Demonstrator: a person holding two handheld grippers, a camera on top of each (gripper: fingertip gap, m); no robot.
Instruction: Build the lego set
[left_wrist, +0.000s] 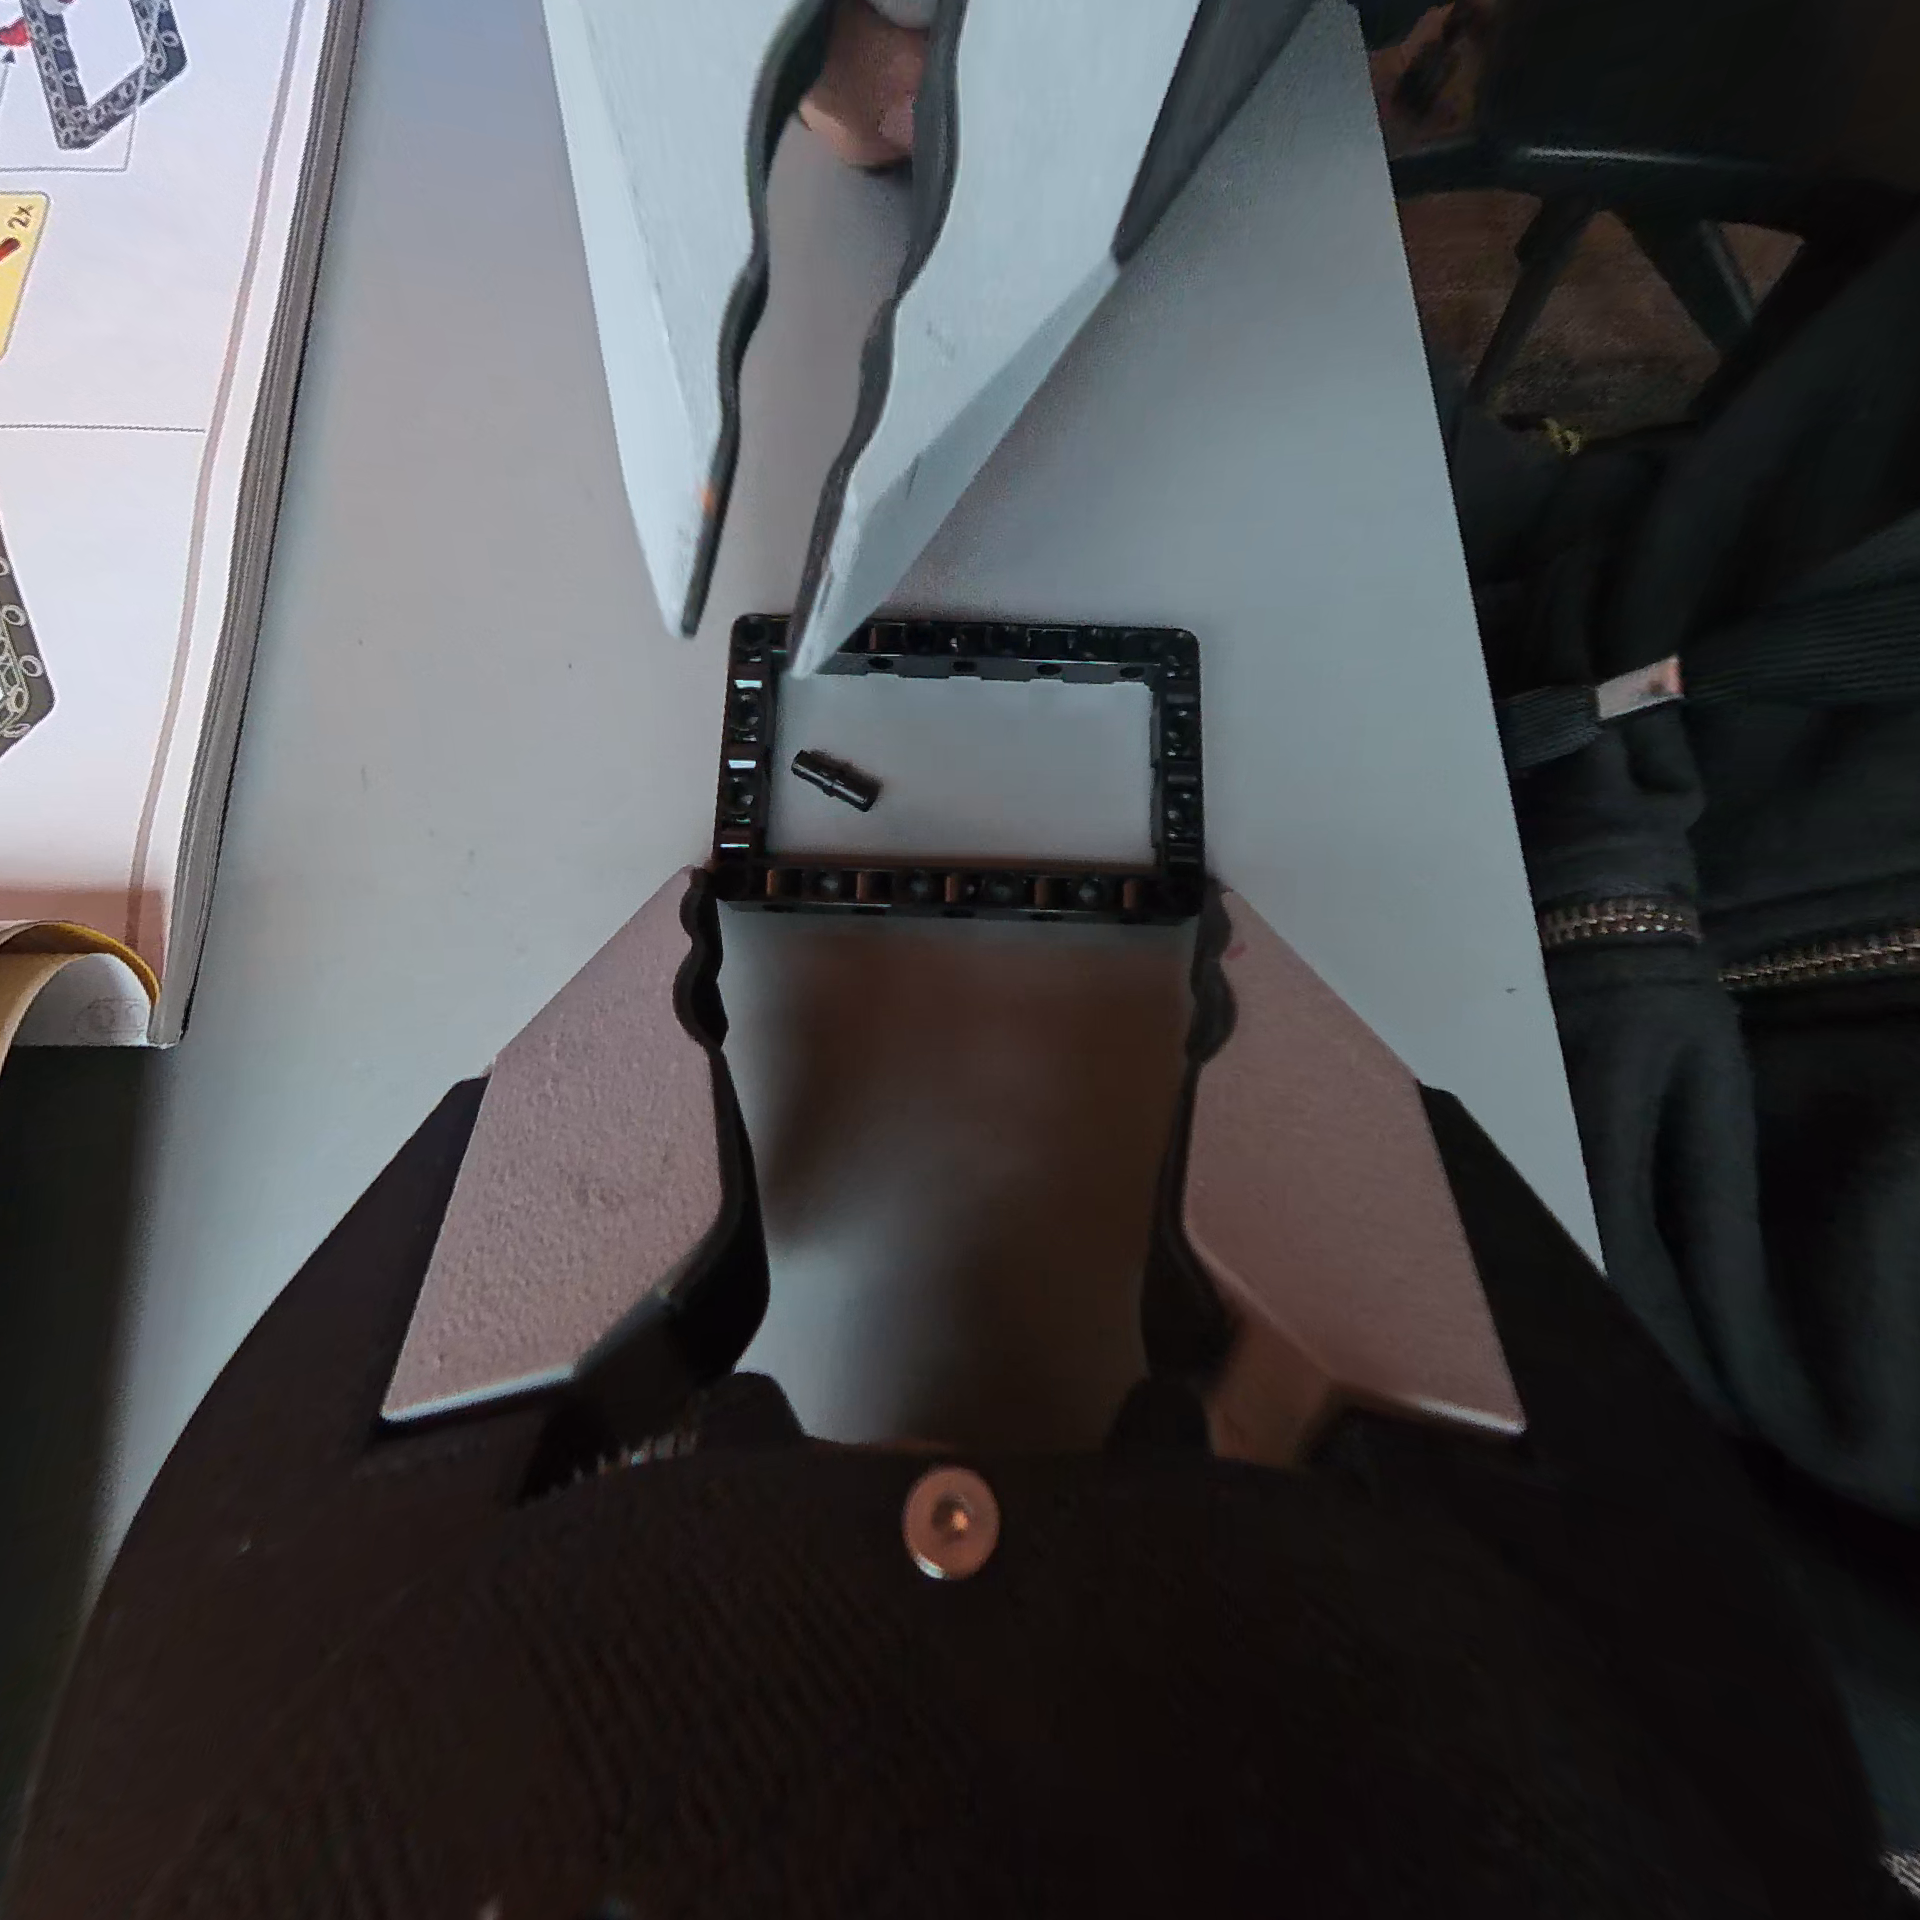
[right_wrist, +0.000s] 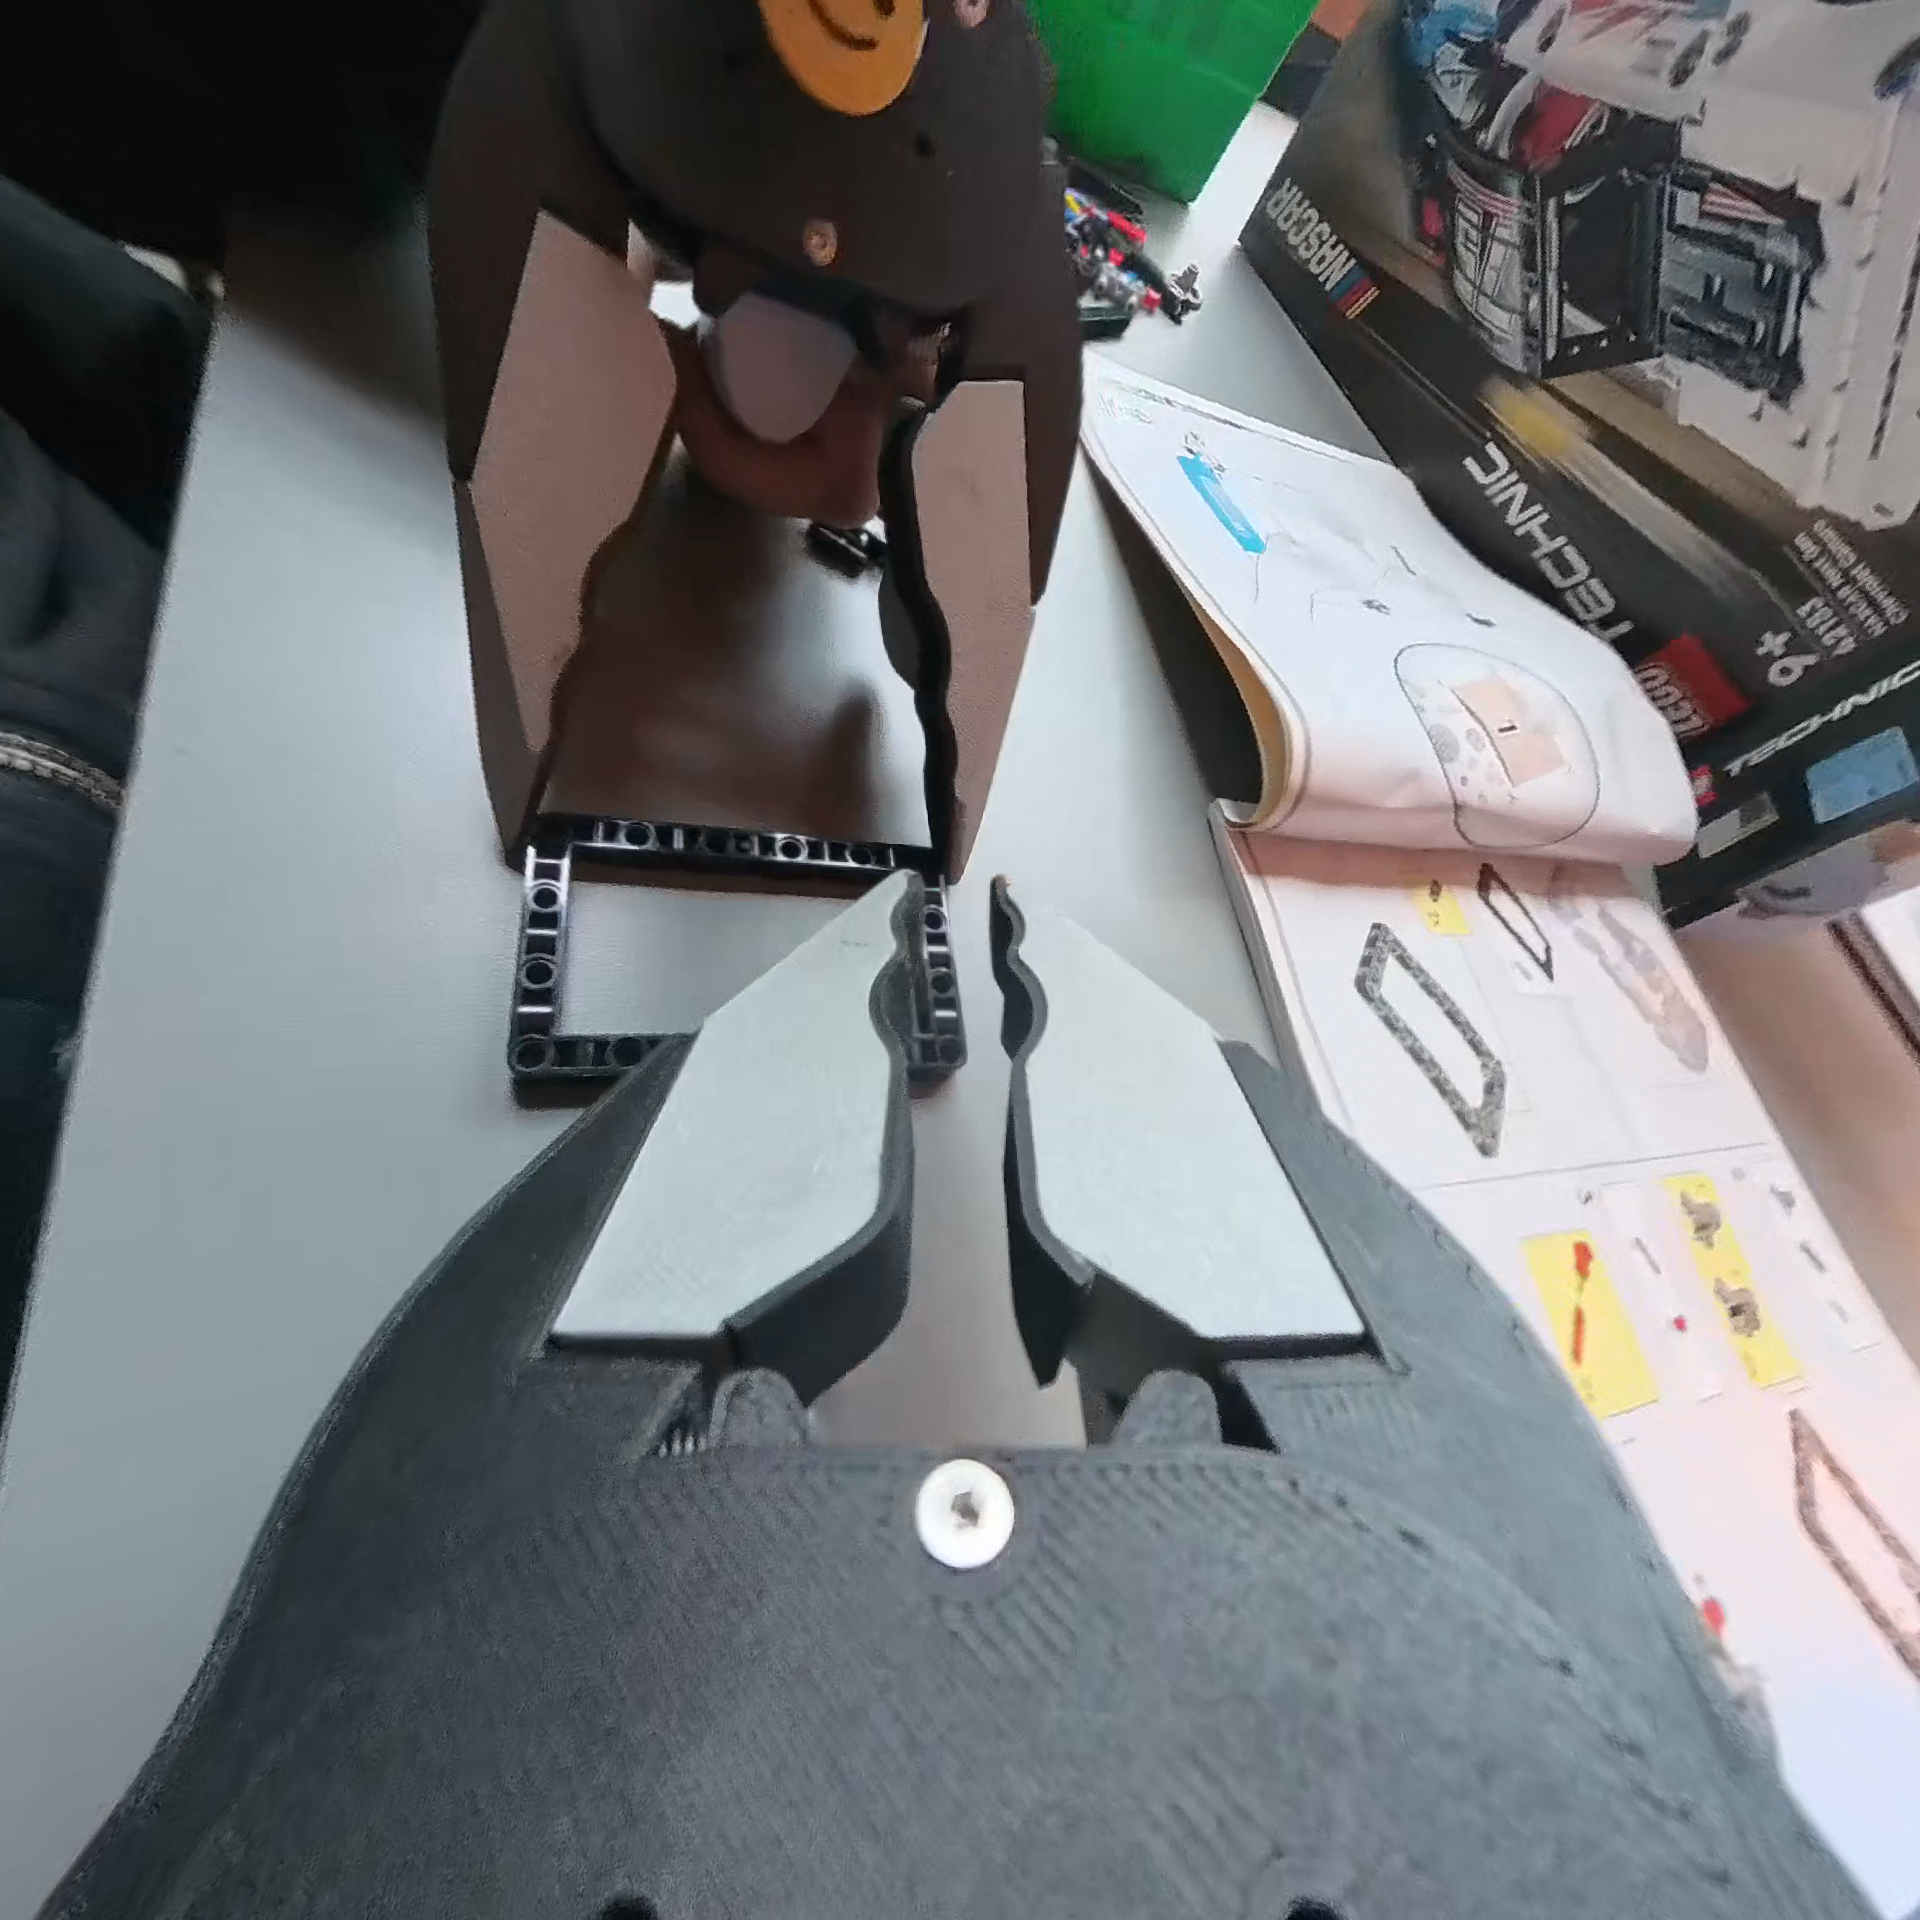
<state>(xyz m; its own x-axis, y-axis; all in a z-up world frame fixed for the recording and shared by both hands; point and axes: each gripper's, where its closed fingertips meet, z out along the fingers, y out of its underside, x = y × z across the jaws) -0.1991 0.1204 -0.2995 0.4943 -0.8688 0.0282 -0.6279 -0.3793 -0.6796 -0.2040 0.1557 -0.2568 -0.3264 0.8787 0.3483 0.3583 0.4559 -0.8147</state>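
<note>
The left tool (left_wrist: 956, 894) stands wide, its two tips pressed against the outer corners of the near long side of a black rectangular frame (left_wrist: 961, 665), so it clamps the frame across its length. The frame lies flat on the pale counter (left_wrist: 416, 727). Inside the frame's opening, close to one short side, a small black pin (left_wrist: 836, 777) rests loose on the counter.

The right tool (right_wrist: 956, 888) comes in from the opposite side with its jaws narrow but parted, empty. One tip sits over the corner region of the frame (right_wrist: 540, 966), the other just outside the short side; whether either tip touches the frame cannot be told.

Beside the frame, an open instruction booklet (right_wrist: 1455, 997) lies on the counter, its pages showing drawings of frames and small parts. Beyond the booklet stands the dark set box (right_wrist: 1558, 436) with a car picture on it. Farther back lie a scatter of small loose parts (right_wrist: 1122, 260) and something green (right_wrist: 1153, 94). Dark fabric with a zipper (left_wrist: 1704, 935) hangs past the counter's edge.
</note>
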